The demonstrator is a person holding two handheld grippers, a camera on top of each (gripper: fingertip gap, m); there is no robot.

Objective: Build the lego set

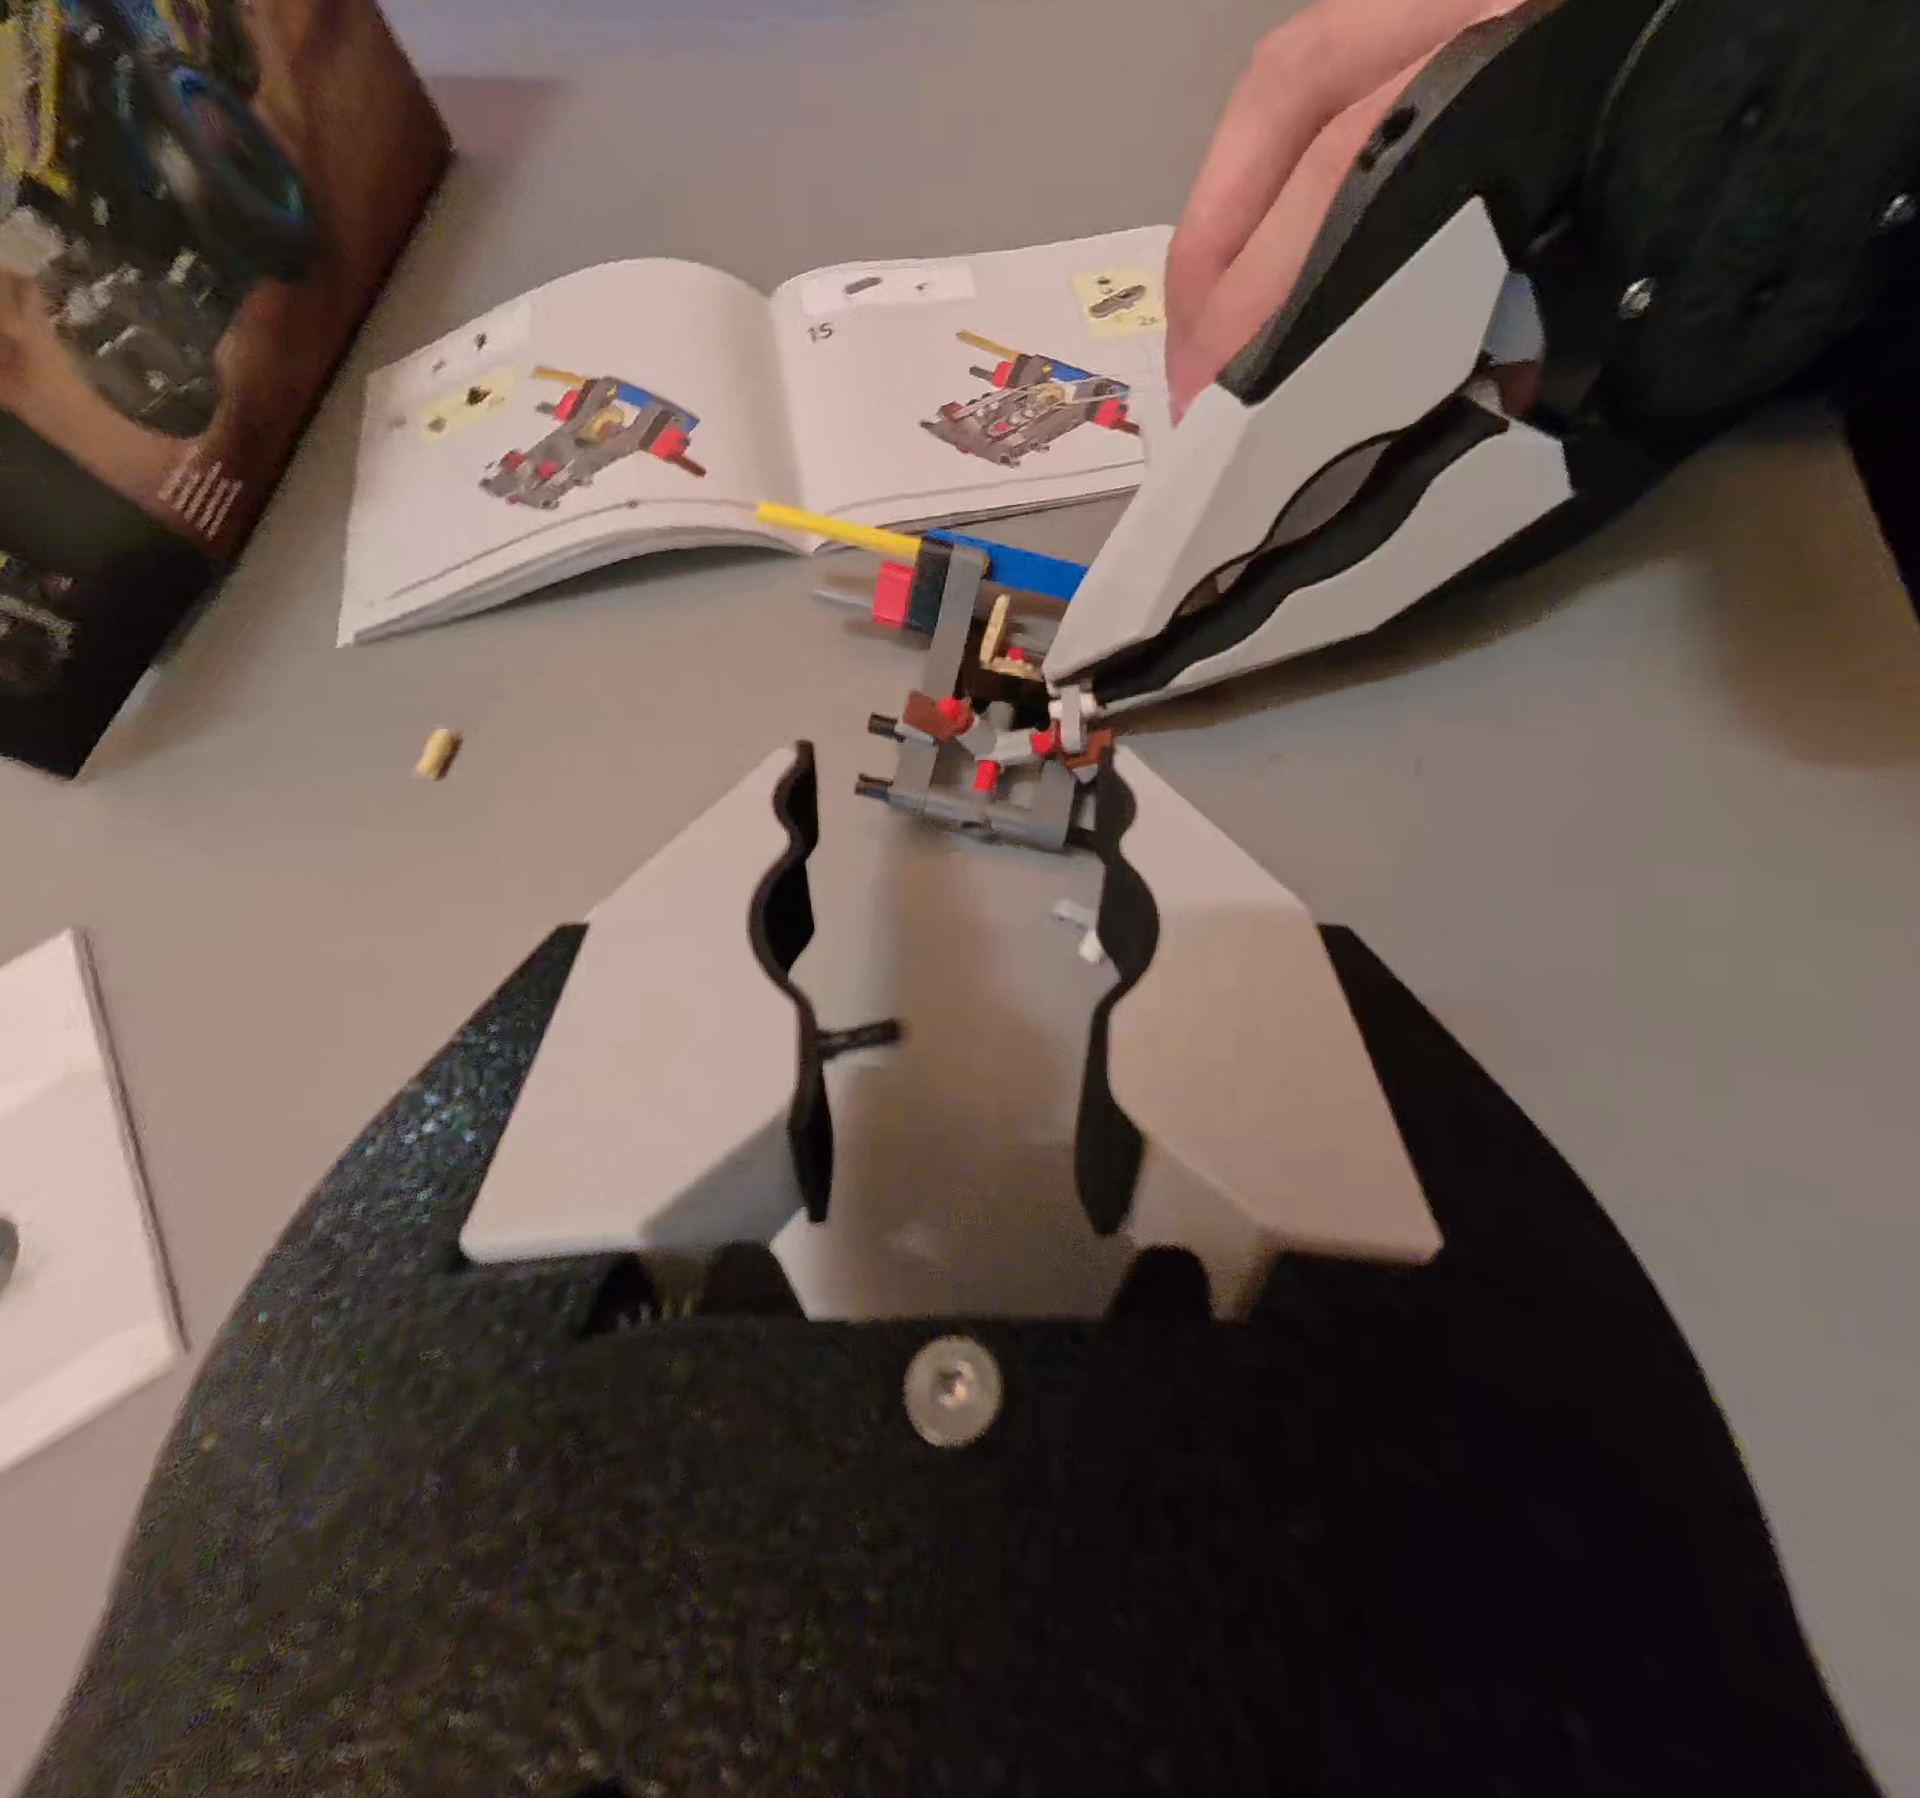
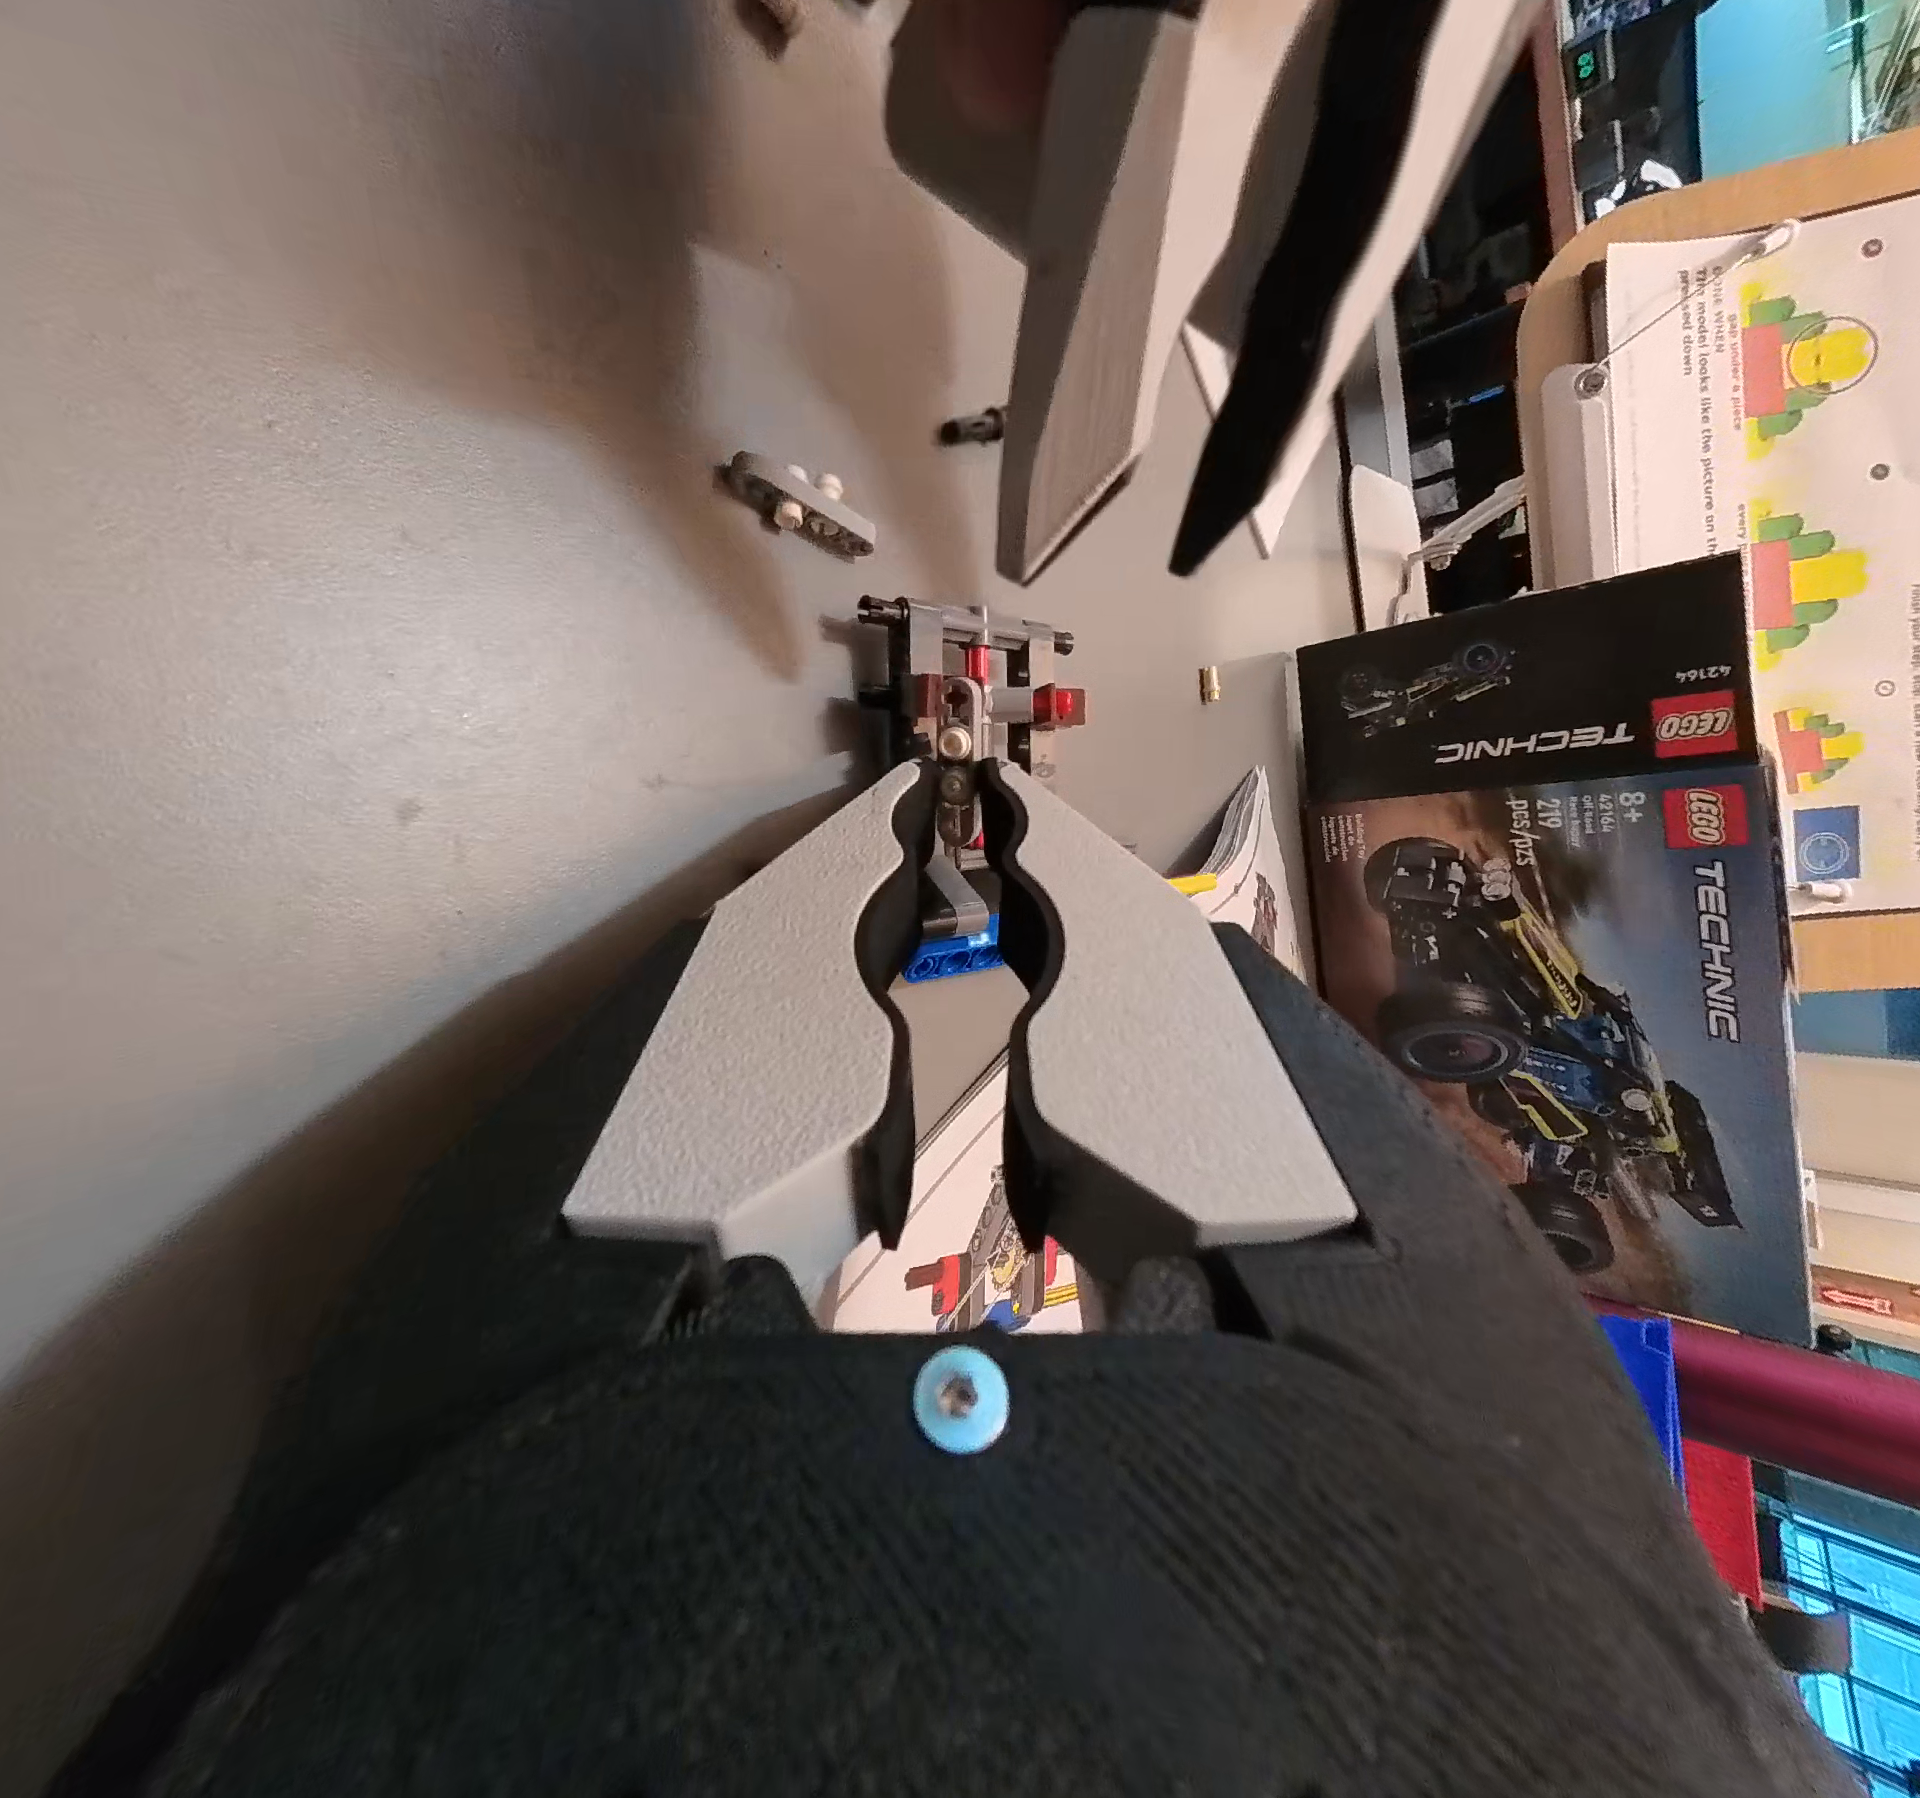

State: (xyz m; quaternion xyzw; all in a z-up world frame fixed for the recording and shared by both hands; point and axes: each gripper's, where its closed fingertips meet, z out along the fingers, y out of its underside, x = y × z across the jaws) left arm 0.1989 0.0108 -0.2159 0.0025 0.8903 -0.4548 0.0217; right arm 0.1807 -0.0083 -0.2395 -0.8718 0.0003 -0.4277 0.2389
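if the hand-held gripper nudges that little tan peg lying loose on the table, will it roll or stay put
The small tan cylindrical plastic peg lies on its side on the smooth grey table, so it would probably roll when nudged. It looks tiny and light, so even a slight brush may send it skittering. Its rounded body may slip between the left hand-held gripper tips unless pinched squarely.

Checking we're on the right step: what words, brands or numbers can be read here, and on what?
I won't copy out the writing; here is where it stands.
Open booklet: a page number and small part-count marks.
Set box: brand logo, title, numbers; sharp in the right wrist view, blurred in the left.
White sheet on the wooden board: small printed lines.
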